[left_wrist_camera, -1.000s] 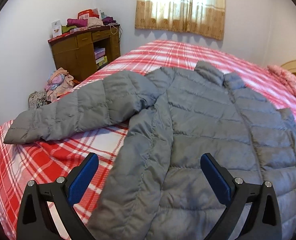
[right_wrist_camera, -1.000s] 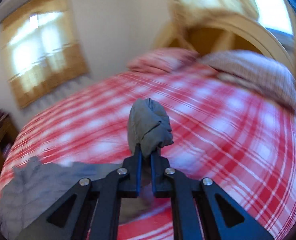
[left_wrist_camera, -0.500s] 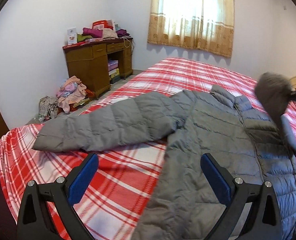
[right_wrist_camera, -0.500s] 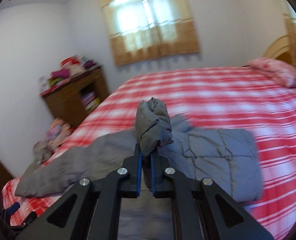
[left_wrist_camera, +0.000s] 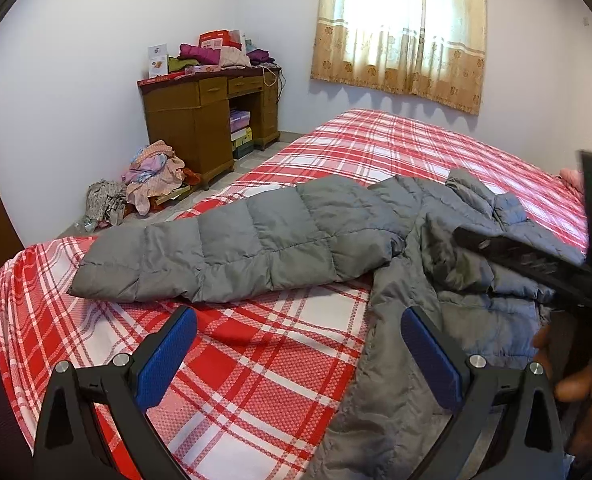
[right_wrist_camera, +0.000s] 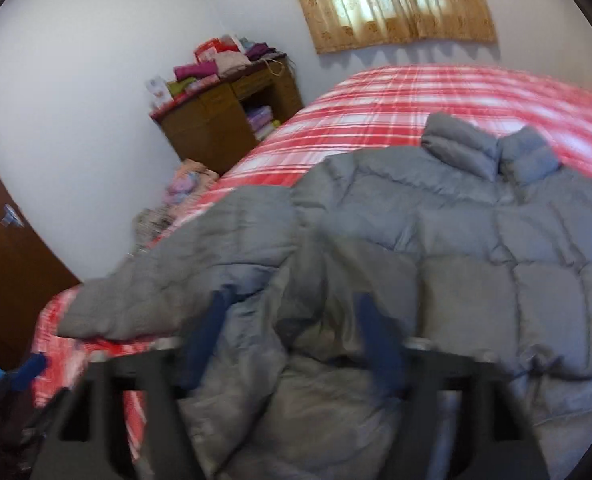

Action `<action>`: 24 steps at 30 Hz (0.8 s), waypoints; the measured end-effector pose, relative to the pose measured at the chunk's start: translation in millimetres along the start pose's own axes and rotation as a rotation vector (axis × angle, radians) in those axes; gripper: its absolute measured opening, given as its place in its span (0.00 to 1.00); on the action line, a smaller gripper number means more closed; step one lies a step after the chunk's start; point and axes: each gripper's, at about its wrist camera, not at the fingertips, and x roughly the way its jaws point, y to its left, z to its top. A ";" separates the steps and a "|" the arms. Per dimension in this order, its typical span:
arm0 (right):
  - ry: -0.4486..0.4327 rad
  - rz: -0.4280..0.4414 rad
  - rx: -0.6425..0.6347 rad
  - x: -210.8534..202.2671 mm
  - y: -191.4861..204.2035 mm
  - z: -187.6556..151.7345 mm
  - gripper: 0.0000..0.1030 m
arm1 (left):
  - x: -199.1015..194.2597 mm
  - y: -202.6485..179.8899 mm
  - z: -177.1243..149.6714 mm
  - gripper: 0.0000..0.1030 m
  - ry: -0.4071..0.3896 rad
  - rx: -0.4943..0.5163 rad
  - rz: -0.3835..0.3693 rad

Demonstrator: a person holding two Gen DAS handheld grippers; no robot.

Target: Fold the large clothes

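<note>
Grey puffer jacket (left_wrist_camera: 436,248), plaid bedspread (left_wrist_camera: 255,368): right sleeve (right_wrist_camera: 336,292) laid across chest, fold begun. Right gripper (right_wrist_camera: 291,336) jaws just opening, sleeve loose between; left gripper (left_wrist_camera: 296,356) wide, empty.

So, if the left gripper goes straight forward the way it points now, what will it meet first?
Most likely the red plaid bedspread, which lies between and just ahead of the open left gripper. The grey jacket edge is under its right finger, and the outstretched sleeve lies further on. Depth is hard to judge here.
</note>
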 end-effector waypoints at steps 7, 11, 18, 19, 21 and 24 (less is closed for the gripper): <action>-0.102 -0.223 0.072 -80.7 -67.1 13.8 0.32 | 5.7 -30.0 15.5 0.99 -0.012 0.046 -0.022; -0.141 -0.431 0.150 -117.5 -128.3 15.0 0.34 | 15.1 -67.2 40.7 0.99 -0.054 0.090 -0.048; -0.093 -0.573 0.304 -127.3 -202.2 8.6 0.34 | 78.5 -133.6 69.6 0.99 -0.009 0.125 0.013; -0.074 -0.573 0.321 -121.8 -207.5 3.4 0.34 | 94.4 -138.4 69.0 0.99 0.030 0.099 0.021; -0.049 -0.567 0.334 -119.3 -214.2 -6.7 0.34 | 116.6 -141.9 63.6 0.99 0.088 0.052 0.031; -0.015 -0.582 0.329 -114.3 -224.6 -24.5 0.32 | 141.5 -146.8 49.0 0.99 0.139 0.031 0.080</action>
